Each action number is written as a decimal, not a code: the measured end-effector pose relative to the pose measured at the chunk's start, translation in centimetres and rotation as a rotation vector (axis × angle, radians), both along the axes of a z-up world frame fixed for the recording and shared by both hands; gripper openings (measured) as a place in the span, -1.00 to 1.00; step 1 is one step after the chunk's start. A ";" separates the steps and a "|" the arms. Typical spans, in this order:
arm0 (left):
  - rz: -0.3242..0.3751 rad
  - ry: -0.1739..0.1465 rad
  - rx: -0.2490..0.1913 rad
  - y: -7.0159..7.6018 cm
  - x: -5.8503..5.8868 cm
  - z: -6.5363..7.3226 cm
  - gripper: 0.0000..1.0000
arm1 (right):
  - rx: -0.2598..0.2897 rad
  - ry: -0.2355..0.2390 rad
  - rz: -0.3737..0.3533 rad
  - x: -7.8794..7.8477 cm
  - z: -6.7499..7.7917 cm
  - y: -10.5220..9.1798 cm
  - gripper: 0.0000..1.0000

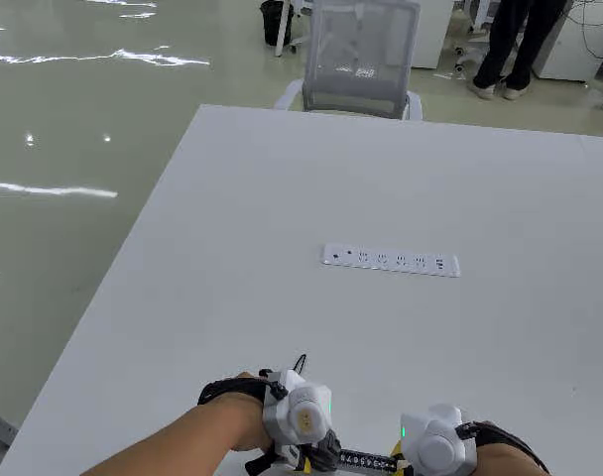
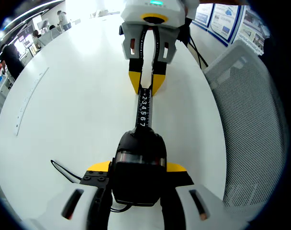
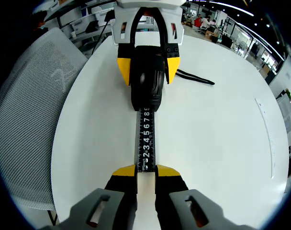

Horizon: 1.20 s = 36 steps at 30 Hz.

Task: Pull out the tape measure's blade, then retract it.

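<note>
Bottom centre of the head view: left gripper [image 2: 138, 168] clamps the tape measure case [image 3: 146, 76], and right gripper [image 3: 145, 172] pinches the blade [image 3: 145, 139] at its tip, with a short numbered stretch out between them over the white table [image 1: 282, 198]. Likely the pull-out step. Best to draw the right gripper straight away along the blade's line, case held level, no twist, so the blade neither kinks nor slips.

White table [image 1: 282, 198] stretching away toward a chair, white power strip [image 1: 391, 261] lying flat near its middle, thin black strap [image 3: 195, 77] trailing across its surface by the near edge.
</note>
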<state>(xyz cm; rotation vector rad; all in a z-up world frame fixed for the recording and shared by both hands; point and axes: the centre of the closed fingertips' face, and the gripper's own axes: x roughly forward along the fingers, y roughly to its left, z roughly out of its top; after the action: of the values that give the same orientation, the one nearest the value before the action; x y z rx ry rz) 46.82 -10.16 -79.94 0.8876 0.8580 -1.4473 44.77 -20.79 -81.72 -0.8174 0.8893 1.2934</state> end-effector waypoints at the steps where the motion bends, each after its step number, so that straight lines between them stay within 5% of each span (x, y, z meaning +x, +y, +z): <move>1: 0.000 0.000 0.000 0.0 0.0 0.0 -0.30 | 0.000 0.000 -0.001 0.0 0.0 -0.1 -0.77; 36: 0.005 0.003 -0.009 0.0 0.1 0.0 -0.30 | -0.013 -0.005 0.005 -0.2 -0.1 -2.0 -0.77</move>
<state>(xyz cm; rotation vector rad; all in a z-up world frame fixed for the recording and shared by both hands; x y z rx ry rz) 46.90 -10.18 -79.91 0.8756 0.8550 -1.4474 44.56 -22.75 -81.82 -0.8329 0.8928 1.2911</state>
